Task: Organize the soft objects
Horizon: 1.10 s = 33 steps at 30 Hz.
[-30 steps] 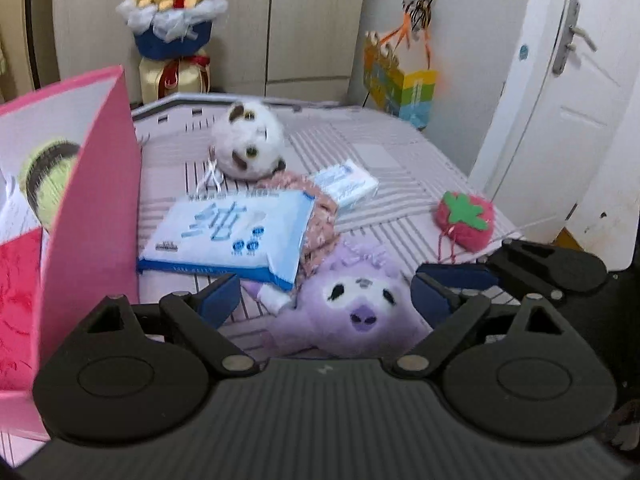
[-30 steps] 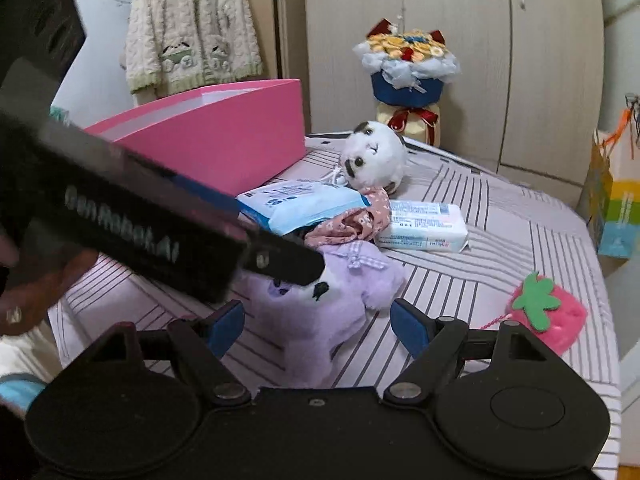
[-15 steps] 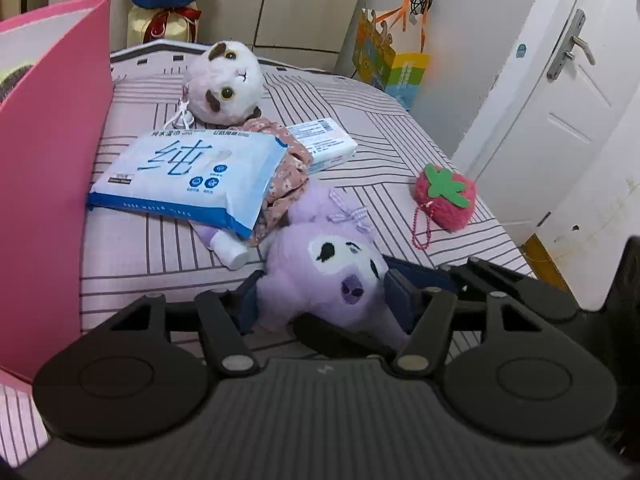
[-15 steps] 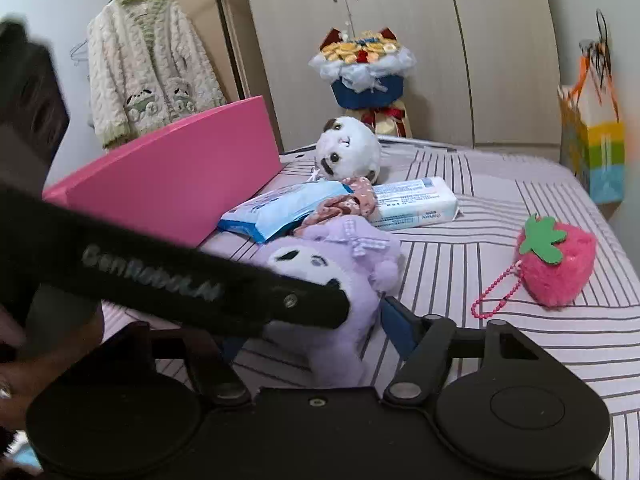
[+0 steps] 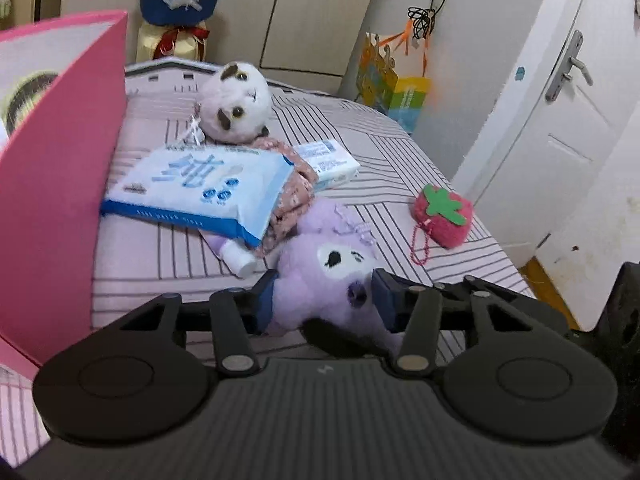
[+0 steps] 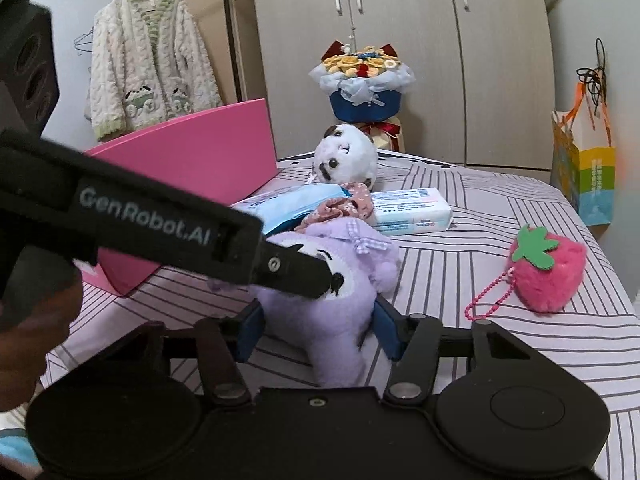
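A purple plush toy (image 5: 320,276) lies on the striped bed. My left gripper (image 5: 322,300) is shut on its head. My right gripper (image 6: 316,332) is shut on its body (image 6: 340,320), and the left gripper's arm crosses in front in the right wrist view. A white plush head (image 5: 236,106), a blue-white wipes pack (image 5: 196,184), a floral cloth (image 5: 292,196), a white tissue pack (image 5: 332,162) and a pink strawberry plush (image 5: 444,216) lie on the bed.
An open pink box (image 5: 60,184) stands at the bed's left. A small bottle (image 5: 236,254) pokes from under the wipes pack. A bouquet (image 6: 362,80), wardrobe, a colourful bag (image 6: 584,180) and a white door (image 5: 560,100) are beyond the bed.
Both grippers moved in onto the purple plush and closed their jaws on it; a second ago they were open in front of it.
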{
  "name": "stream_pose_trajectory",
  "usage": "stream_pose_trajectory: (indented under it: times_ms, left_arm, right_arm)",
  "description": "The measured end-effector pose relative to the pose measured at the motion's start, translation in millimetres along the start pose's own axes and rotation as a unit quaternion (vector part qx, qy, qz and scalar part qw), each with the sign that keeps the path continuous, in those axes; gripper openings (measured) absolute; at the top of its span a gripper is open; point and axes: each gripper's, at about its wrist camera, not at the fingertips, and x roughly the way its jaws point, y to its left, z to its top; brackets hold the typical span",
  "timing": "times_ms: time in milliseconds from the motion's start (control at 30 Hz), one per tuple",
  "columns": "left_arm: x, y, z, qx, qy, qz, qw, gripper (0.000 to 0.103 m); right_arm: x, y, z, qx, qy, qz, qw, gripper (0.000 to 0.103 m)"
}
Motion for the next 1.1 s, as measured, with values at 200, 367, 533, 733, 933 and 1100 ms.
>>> stream_pose_trajectory:
  times_ms: [200, 367, 533, 733, 933, 1100]
  left_arm:
    - [-8, -7, -3, -0.002, 0.011, -0.004, 0.9999, 0.047]
    - [-24, -14, -5, -0.005, 0.029, -0.016, 0.9994, 0.047]
    - [-39, -14, -7, -0.028, 0.059, -0.039, 0.9971, 0.05]
    - [-65, -18, -13, -0.03, 0.06, -0.048, 0.9966, 0.05]
    - [-94, -20, -13, -0.037, 0.058, -0.048, 0.9965, 0.05]
    - [-128, -20, -8, -0.033, 0.037, -0.042, 0.9979, 0.049]
  right_arm:
    - [-10, 11, 4, -0.02, 0.02, -0.017, 0.999, 0.057]
    - [-30, 23, 11, -0.042, 0.04, -0.027, 0.998, 0.058]
    - [-50, 29, 18, -0.039, 0.063, -0.004, 0.997, 0.058]
    - [-72, 48, 28, -0.071, 0.078, 0.004, 0.994, 0.058]
    - [-88, 71, 44, -0.122, 0.1, 0.0, 0.988, 0.058]
    - [-105, 91, 62, -0.156, 0.091, 0.014, 0.983, 0.058]
